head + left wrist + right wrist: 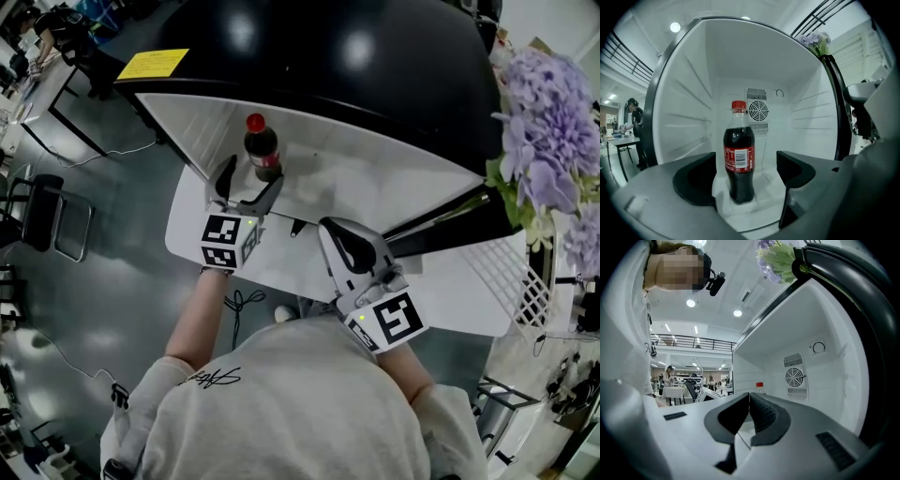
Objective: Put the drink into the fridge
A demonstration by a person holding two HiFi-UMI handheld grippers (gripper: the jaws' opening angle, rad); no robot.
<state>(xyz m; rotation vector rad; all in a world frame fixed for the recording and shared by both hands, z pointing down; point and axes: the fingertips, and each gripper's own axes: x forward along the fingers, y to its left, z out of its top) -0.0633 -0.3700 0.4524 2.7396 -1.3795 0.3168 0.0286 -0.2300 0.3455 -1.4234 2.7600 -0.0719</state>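
A cola bottle (262, 148) with a red cap and red label stands upright on the white floor of the open fridge (375, 178). My left gripper (251, 180) is open, one jaw on each side just in front of the bottle. In the left gripper view the bottle (738, 154) stands free between and beyond the dark pads (696, 178), touching neither. My right gripper (339, 244) is shut on nothing, held lower at the fridge's front edge. In the right gripper view only the bottle's red cap (760, 386) shows above that gripper (749, 411).
The fridge has a black top (309, 56) and a round fan vent (758, 111) on its back wall. Its door (497, 281) with a wire rack hangs open at the right. Purple flowers (548, 122) sit at the far right. Desks and chairs (42, 211) stand at the left.
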